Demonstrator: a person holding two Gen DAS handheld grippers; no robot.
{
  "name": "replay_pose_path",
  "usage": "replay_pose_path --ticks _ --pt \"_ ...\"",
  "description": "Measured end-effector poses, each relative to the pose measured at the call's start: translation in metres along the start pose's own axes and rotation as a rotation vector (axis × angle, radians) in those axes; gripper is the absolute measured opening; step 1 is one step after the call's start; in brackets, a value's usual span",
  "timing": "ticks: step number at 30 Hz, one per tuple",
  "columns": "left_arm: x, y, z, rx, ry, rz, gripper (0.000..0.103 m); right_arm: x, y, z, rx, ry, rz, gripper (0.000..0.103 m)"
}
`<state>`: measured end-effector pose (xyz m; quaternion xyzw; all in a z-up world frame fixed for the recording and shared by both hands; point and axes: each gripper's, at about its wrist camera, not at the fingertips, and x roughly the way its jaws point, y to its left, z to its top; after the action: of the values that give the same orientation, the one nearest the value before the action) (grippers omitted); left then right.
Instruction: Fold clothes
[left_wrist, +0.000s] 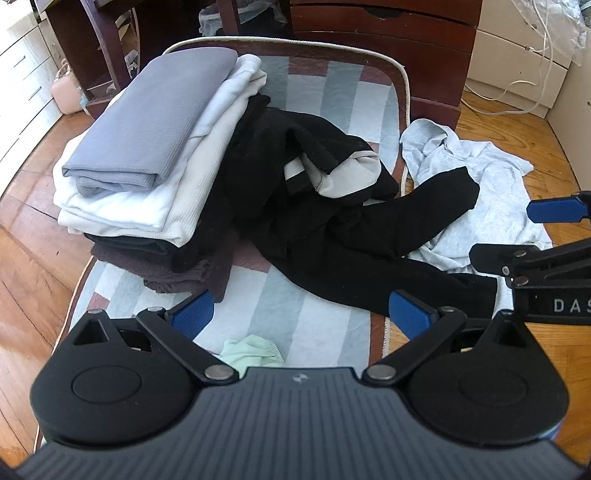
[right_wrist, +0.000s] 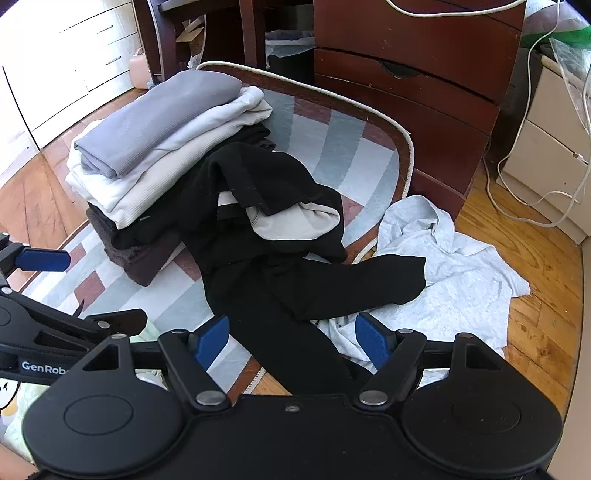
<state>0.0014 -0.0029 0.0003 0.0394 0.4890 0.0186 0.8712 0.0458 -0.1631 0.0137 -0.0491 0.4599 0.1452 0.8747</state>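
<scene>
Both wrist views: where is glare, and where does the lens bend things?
Left wrist view: sunlight glares on the wooden floor lower left; the rug edge bows. Right wrist view: the white cabinet looks washed out; the dresser curves.

A: The folded stack (left_wrist: 147, 155) blocks the rug's (left_wrist: 325, 92) left side, with the black garment (left_wrist: 332, 229) sprawled against it.
B: The dresser (right_wrist: 406, 92) walls off the far edge. Bare rug lies open between garment and dresser, and the near striped strip is free apart from a pale green cloth (left_wrist: 251, 350).
</scene>
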Motion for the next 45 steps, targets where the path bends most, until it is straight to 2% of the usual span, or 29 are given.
replay_pose_path --ticks 11,24,32,40,45 --pt "-0.001 0.004 -0.003 0.015 -0.007 -0.002 0.103 -0.004 -0.002 0.0 0.043 -0.001 0.049 0.079" --pt "-0.005 0.001 -0.006 0.02 0.001 -0.006 0.103 -0.005 0.001 0.0 0.01 0.002 0.004 0.079" --pt "-0.012 -0.004 -0.01 0.038 -0.011 -0.035 0.103 -0.008 -0.003 -0.002 0.046 0.007 0.064 0.08" --pt "-0.011 -0.005 -0.009 0.037 -0.003 -0.019 0.103 -0.008 0.0 -0.004 0.035 0.007 0.061 0.08" --pt "-0.013 -0.007 -0.01 0.05 -0.006 -0.007 0.103 -0.008 -0.005 -0.002 0.071 -0.006 0.09 0.08"
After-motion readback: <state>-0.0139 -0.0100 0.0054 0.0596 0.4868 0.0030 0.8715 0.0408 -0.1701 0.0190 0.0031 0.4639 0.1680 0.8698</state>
